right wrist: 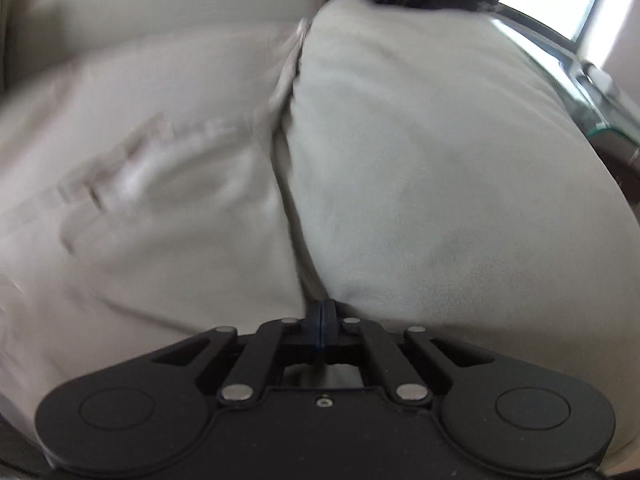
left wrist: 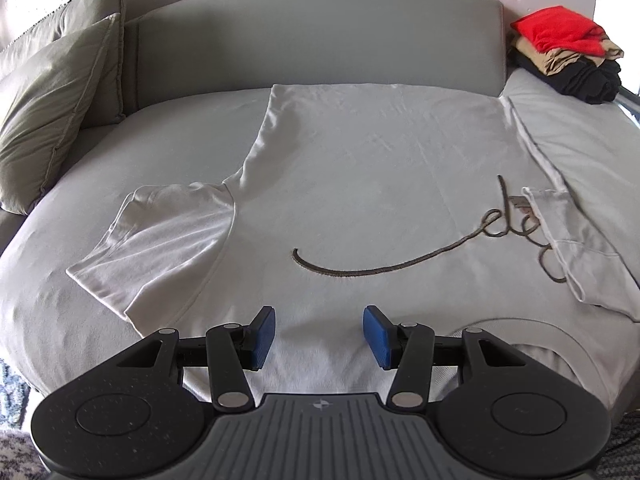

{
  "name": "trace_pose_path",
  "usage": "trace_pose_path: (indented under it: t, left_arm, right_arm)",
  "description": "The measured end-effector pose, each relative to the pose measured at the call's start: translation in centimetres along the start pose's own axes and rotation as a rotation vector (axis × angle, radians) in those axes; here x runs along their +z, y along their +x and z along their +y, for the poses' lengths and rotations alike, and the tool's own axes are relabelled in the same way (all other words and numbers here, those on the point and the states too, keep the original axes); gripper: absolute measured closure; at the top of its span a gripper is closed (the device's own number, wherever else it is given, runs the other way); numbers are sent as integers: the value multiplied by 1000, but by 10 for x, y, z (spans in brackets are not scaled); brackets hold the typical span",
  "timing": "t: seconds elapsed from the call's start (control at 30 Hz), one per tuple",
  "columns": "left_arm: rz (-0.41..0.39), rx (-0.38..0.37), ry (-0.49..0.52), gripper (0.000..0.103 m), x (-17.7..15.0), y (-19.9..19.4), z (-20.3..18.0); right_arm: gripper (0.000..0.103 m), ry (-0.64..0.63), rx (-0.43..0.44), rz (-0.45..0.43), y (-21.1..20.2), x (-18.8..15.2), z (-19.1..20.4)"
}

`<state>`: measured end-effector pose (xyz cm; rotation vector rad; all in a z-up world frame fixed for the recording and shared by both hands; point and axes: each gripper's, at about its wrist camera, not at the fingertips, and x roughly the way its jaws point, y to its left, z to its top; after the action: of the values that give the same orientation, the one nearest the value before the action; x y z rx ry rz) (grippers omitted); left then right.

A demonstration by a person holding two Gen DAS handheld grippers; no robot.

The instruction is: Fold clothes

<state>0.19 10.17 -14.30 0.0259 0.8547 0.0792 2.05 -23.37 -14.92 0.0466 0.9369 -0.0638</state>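
While left gripper [left wrist: 319,336] gapes over shirt [left wrist: 360,184], right gripper [right wrist: 322,320] seemingly pinches its edge.

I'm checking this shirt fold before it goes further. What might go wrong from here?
The right gripper looks shut at the white T-shirt edge, but blur hides whether it holds cloth; it may slip. The left gripper is open, so nothing pins the shirt. The folded-over sleeve could flop back.

A home living room: grey sofa [left wrist: 320,32], cushions [left wrist: 52,92], folded clothes [left wrist: 568,56].
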Motion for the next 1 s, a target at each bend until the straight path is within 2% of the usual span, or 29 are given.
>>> trace_pose_path:
  t: [0.1,0.13,0.2,0.23,0.37,0.4,0.47,0.53,0.63,0.73,0.9,1.0]
  left_arm:
    - [-9,-24,12,59,-2,-3,-1]
    - [-9,-27,23,60,-2,-3,-3]
    - [-1,-34,44,73,-3,-3,-7]
    - [9,-34,57,74,-5,-2,-10]
    - [57,-14,161,74,-19,-14,-20]
    - [83,-13,187,78,-26,-19,-19]
    - [139,-24,211,80,-41,-29,-12]
    - [177,-84,126,81,-50,-36,10]
    - [72,-149,-66,77,-46,-54,50]
    - [-49,-57,-204,67,-37,-61,88]
    - [-63,-37,-617,66,-33,-39,166]
    - [-54,-29,-815,66,-32,-21,199]
  right_arm:
    - [98,-6,147,-103,-13,3,8]
    - [98,-16,191,-105,-13,3,13]
    - [98,-38,272,-96,-10,5,24]
    - [98,-50,313,-91,-8,5,29]
    - [95,-63,321,16,0,0,43]
    - [95,-61,323,38,-4,-3,43]
    - [90,-47,347,41,-17,-13,40]
    - [84,-25,392,22,-23,-20,33]
    - [71,-1,473,-52,-31,-18,34]
    - [60,30,567,-64,-31,-9,40]
    - [53,143,699,10,-12,0,56]
    - [53,199,744,64,1,2,64]
